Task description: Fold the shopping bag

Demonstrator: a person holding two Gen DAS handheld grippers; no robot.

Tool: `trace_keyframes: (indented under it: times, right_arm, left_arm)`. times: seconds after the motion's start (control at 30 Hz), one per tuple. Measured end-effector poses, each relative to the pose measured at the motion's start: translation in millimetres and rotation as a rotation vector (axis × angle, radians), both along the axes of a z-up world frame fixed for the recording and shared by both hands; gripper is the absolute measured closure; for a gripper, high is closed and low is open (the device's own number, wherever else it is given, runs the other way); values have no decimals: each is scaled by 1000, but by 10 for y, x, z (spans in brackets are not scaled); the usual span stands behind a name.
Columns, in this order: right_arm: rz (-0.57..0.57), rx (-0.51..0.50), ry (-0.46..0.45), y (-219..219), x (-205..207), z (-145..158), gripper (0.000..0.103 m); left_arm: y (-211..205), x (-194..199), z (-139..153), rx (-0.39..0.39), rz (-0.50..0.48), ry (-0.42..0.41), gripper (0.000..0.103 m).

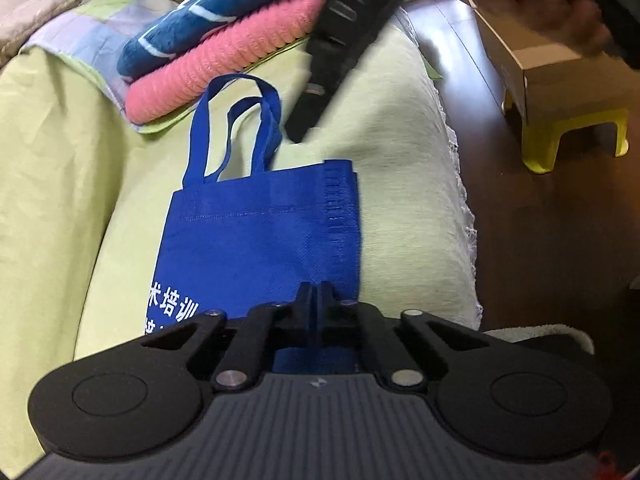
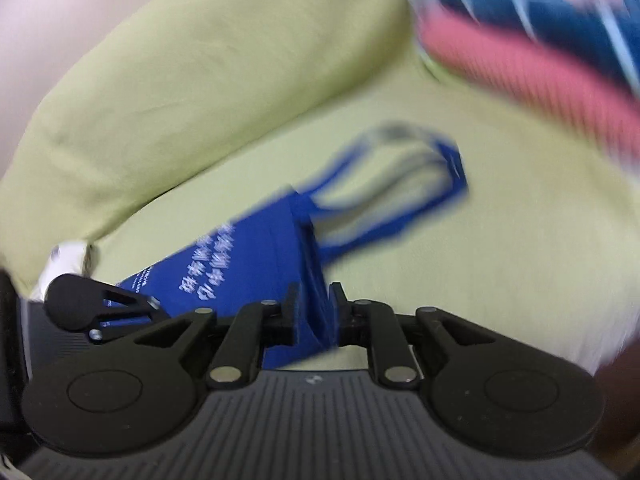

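Note:
A blue shopping bag (image 1: 260,232) with white print lies flat on the green sofa cover (image 1: 400,160), its handles (image 1: 236,120) pointing toward the towels. My left gripper (image 1: 316,296) is shut just over the bag's near edge. Blue shows behind the fingers, but no fabric is clearly pinched. My right gripper (image 1: 298,132) hangs blurred above the sofa beside the handles, clear of the bag. In its own blurred view the right gripper (image 2: 316,304) stands slightly open, with the bag (image 2: 240,256) showing through the gap from below. Part of the left gripper's linkage (image 2: 80,306) shows at the left.
A pink towel (image 1: 224,60) and a blue patterned towel (image 1: 224,8) are stacked on the sofa beyond the handles. The sofa back (image 2: 180,60) rises to the side. A cardboard box (image 1: 552,68) sits on a yellow stool (image 1: 576,136) on the wooden floor (image 1: 540,260). A blurred hand (image 1: 560,8) is over the box.

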State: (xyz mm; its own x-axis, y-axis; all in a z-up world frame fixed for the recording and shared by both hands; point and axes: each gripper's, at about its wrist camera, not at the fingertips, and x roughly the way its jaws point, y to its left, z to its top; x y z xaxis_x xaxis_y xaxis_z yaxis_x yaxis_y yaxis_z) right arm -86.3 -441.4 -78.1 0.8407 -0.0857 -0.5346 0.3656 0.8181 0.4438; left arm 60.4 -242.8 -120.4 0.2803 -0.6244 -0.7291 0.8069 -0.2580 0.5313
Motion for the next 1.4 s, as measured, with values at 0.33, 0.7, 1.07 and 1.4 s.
trace_keyframes:
  times: [0.33, 0.7, 1.07, 1.4]
  right_arm:
    - [77, 78, 101, 137, 362, -424, 103]
    - [85, -19, 187, 260, 410, -360, 103]
    - [97, -59, 216, 306, 441, -328, 103]
    - [95, -81, 226, 347, 455, -322, 103]
  left_arm:
    - [353, 167, 30, -49, 272, 21, 103]
    - [1758, 816, -117, -58, 736, -65, 103]
    - [1670, 585, 318, -333, 772, 69, 76]
    - [1710, 1222, 122, -199, 913, 74, 89]
